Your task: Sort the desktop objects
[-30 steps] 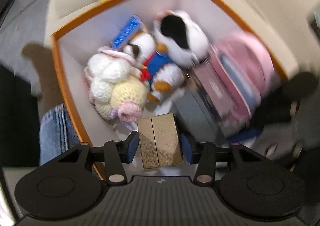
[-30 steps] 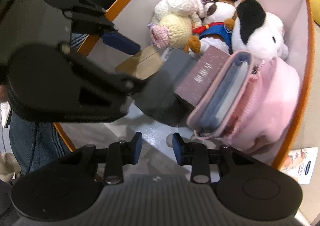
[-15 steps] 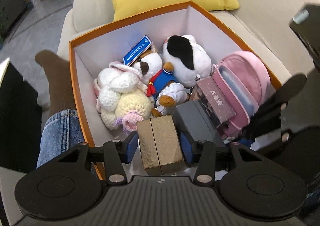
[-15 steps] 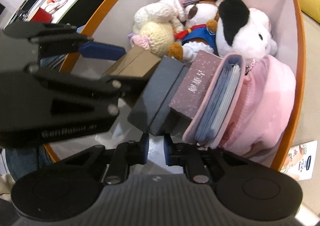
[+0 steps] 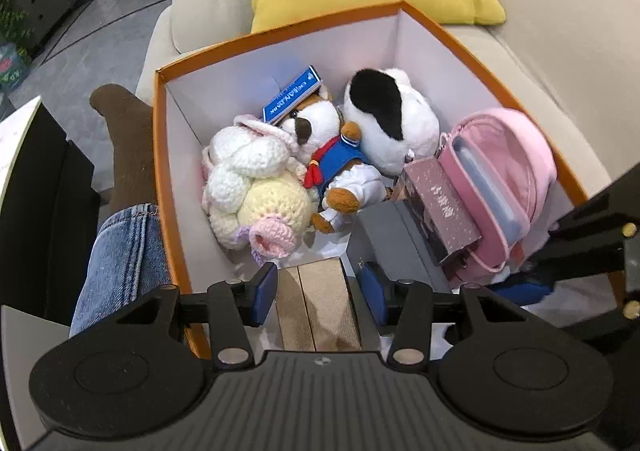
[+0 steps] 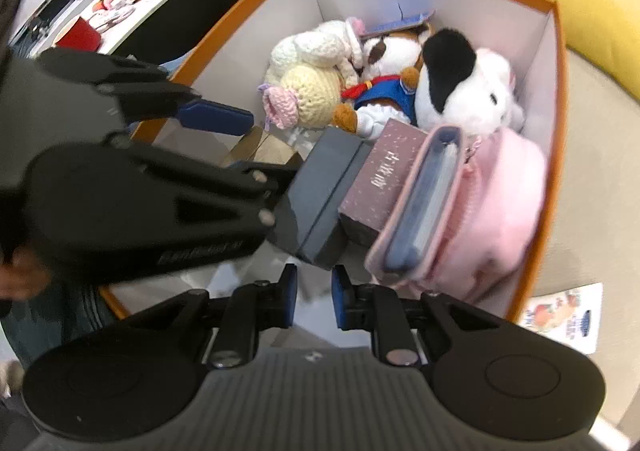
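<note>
An orange-rimmed, white-walled box holds a pink pouch, a speckled maroon carton, a dark grey case and a tan cardboard box.

The blue card lying on the plush toys at about twelve o'clock in the orange box carries white lettering, too tilted to read surely. The maroon box, toward three o'clock, bears pale characters along its top, not legible. The leaflet outside the box has a blue logo, unreadable.

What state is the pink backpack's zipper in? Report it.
Open. The pink backpack lies in the orange box with its mouth gaping, and flat blue-grey contents show inside.
</note>
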A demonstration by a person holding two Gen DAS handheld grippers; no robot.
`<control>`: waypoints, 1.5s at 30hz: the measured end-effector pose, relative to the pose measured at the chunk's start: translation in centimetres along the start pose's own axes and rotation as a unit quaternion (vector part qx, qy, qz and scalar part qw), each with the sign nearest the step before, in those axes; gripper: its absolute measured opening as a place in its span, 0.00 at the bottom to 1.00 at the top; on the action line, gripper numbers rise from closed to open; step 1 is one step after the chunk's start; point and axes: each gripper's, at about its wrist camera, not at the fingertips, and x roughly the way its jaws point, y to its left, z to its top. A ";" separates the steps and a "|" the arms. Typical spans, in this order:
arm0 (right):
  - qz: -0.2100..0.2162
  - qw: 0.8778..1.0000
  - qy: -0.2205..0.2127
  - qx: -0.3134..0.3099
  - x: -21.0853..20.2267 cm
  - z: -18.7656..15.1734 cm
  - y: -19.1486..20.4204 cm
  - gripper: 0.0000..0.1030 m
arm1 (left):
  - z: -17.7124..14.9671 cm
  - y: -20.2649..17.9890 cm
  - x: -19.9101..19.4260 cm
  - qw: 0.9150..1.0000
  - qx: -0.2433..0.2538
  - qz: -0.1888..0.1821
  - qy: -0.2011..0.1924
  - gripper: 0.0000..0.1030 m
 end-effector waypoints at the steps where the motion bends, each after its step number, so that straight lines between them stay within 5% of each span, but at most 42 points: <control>1: -0.001 1.000 -0.001 -0.007 -0.4 -0.2 0.1 0.19 | 0.0 0.4 -0.5 1.000 -0.008 -0.006 0.001 0.52; 4: 0.003 1.000 -0.003 -0.026 -2.0 -1.7 -0.8 0.19 | -0.4 0.7 -2.4 0.999 0.015 -0.033 -0.003 0.52; 6: 0.003 1.000 -0.001 -0.029 -2.2 -1.9 -1.0 0.19 | -1.1 -0.4 -3.5 0.995 0.095 -0.023 -0.005 0.52; 11: 0.011 1.000 0.002 -0.018 -2.4 -2.2 -1.7 0.20 | -2.9 -2.4 -2.8 0.964 0.263 0.015 0.036 0.52; 14: 0.012 1.000 0.004 -0.014 -2.5 -2.4 -2.1 0.20 | -3.2 -3.0 -1.6 0.950 0.306 0.031 0.061 0.52; 19: 0.014 1.000 0.007 -0.015 -2.0 -1.9 -2.0 0.18 | -2.7 -3.6 0.3 0.939 0.330 0.027 0.091 0.48; 25: 0.021 1.000 0.002 -0.021 -2.7 -2.2 -2.0 0.19 | -2.4 -3.1 1.1 0.946 0.313 0.014 0.077 0.36; 37: 0.039 0.999 -0.032 -0.017 -8.2 -2.7 -3.8 0.20 | -2.3 -2.1 -0.6 0.956 0.284 0.022 0.066 0.36; 41: 0.008 0.998 -0.058 0.007 -12.5 -4.2 -6.7 0.35 | -1.3 -1.5 -3.7 0.965 0.260 0.028 0.036 0.36; 45: -0.050 0.997 -0.026 0.044 -13.7 -6.6 -10.9 0.42 | 0.2 -3.2 -6.9 0.970 0.242 0.012 -0.006 0.36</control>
